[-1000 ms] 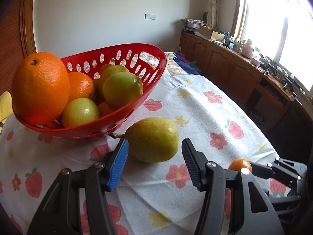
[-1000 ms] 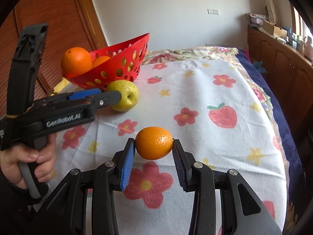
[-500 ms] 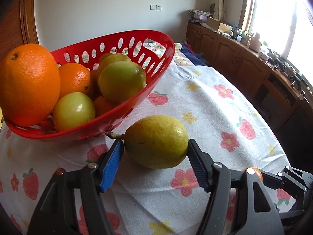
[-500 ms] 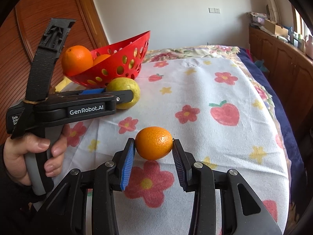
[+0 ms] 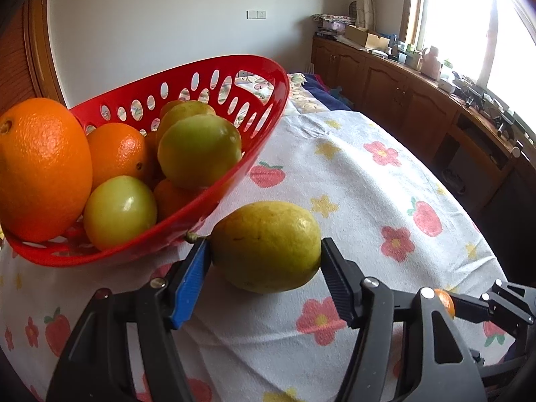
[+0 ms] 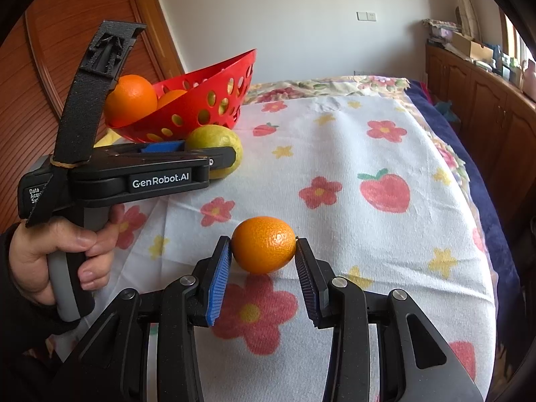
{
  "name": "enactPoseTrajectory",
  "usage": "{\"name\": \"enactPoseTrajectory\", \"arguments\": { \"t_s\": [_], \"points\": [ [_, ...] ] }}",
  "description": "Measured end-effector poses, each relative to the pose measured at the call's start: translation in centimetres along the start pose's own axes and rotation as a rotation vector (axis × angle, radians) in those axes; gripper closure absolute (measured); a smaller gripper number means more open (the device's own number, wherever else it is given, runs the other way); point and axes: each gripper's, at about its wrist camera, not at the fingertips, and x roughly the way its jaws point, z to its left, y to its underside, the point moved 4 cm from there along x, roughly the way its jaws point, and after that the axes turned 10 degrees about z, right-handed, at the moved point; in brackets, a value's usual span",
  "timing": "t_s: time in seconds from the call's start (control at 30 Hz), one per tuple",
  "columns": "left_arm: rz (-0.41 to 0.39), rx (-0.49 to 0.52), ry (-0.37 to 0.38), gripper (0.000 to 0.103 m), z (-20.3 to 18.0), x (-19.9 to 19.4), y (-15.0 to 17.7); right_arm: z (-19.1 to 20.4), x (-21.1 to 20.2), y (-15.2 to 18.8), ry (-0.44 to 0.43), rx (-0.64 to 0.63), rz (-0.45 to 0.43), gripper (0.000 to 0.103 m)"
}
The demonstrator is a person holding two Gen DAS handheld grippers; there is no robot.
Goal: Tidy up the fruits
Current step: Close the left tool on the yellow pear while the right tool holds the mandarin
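Your left gripper (image 5: 264, 256) has just been closing onto the pear (image 5: 266, 246), tight against the basket (image 5: 234, 67) of oranges (image 5: 40, 167); your right gripper (image 6: 263, 251) clamps a tangerine (image 6: 264, 249) on the bed.

My claws (image 6: 263, 269) are matt black plastic with ribbed pads (image 6: 219, 278), one blue. The basket (image 5: 268, 107) is glossy red plastic. The cloth (image 6: 368, 154) looks soft and nubbly. The orange (image 6: 264, 249) is pebbled and shiny, the pear (image 5: 266, 246) duller and speckled. The door (image 6: 67, 33) is polished wood.

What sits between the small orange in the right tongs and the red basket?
In the right wrist view, the yellow-green fruit and the left tongs around it; otherwise only flowered cloth.
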Motion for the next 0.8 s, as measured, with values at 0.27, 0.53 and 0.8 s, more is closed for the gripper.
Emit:
{"name": "enactPoseTrajectory", "arguments": {
  "t_s": [0.27,0.53,0.8],
  "points": [
    [0.013,0.039,0.032,0.039,-0.3,-1.6,1.9,0.0,0.1,0.0,0.008,-0.002,0.0,0.064],
    [0.01,0.071,0.054,0.039,-0.1,-3.8,4.1,0.1,0.1,0.0,0.016,-0.007,0.002,0.064],
    [-0.002,0.082,0.062,0.039,0.5,-5.5,5.3,0.0,0.3,0.1,0.028,-0.008,0.007,0.064]
  ]
}}
